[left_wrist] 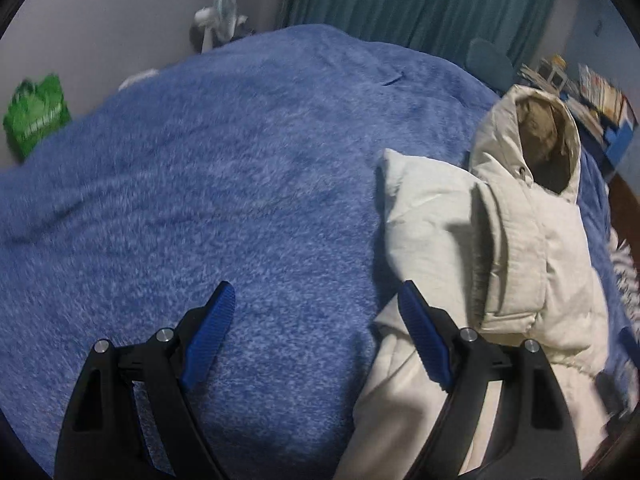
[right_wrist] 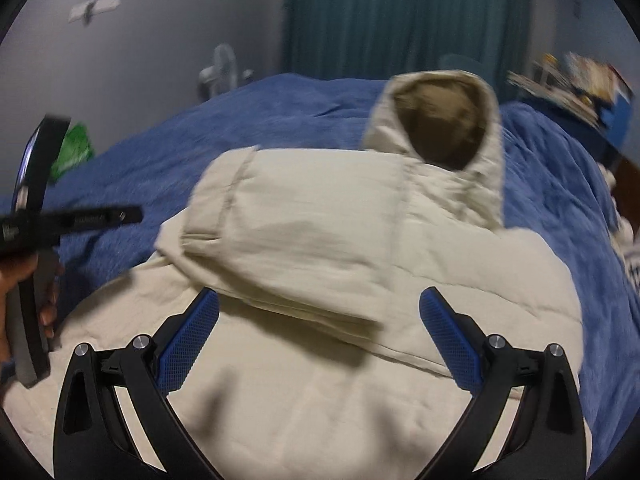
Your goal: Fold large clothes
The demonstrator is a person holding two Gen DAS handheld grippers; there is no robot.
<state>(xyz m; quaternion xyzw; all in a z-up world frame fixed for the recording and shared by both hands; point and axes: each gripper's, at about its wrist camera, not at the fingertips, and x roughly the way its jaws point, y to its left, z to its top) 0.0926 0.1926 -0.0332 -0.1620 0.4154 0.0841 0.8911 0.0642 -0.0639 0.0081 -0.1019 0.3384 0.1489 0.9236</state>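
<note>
Right tongs agape over coat; hood blurred, hem cropped

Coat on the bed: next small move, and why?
Probably bring the right gripper down onto the folded sleeve lying across the coat. Both grippers are open and empty; the left gripper hangs mostly over the blue blanket.

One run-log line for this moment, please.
left gripper: open, empty | right gripper: open, empty | cream hooded coat: partly folded, sleeve across body | blue blanket: under coat

Both wrist views angled down, close, sharing cream jacket, bed
</note>
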